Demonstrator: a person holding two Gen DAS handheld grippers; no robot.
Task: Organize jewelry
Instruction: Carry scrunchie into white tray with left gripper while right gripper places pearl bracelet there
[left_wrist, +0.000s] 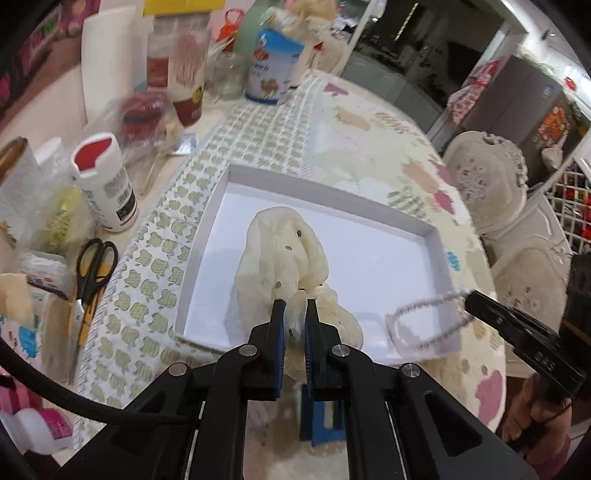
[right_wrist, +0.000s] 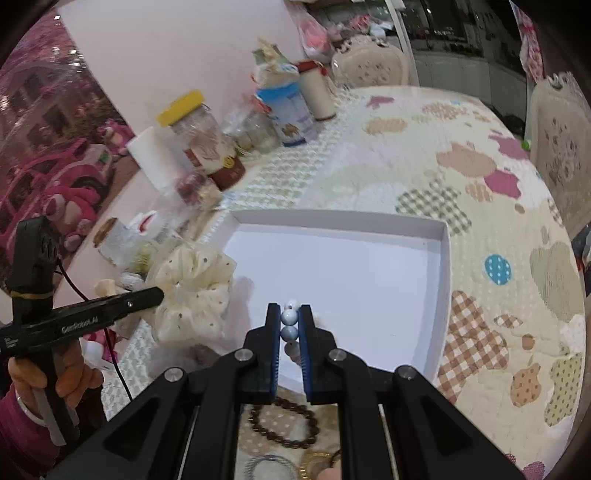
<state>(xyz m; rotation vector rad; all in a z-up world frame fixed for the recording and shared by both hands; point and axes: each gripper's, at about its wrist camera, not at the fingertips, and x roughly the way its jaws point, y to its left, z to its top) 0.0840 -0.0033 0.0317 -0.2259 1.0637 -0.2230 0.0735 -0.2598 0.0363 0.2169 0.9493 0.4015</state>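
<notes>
Holding a cream scrunchie (left_wrist: 284, 254) tight, your left gripper (left_wrist: 294, 308) hangs over the white tray (left_wrist: 332, 192). Your right gripper (right_wrist: 289, 314) pinches a bead bracelet (right_wrist: 289, 325).

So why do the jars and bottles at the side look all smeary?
Left wrist view: the bottles on the left are motion-blurred, while the cream scrunchie in the left gripper stays sharp. Right wrist view: the jars smear too; the beads look crisp.

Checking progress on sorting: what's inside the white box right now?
The white box shows only bare white floor. Its near edge is hidden behind the right hand-held gripper, shut on a pale bead bracelet, so anything there is unseen.
</notes>
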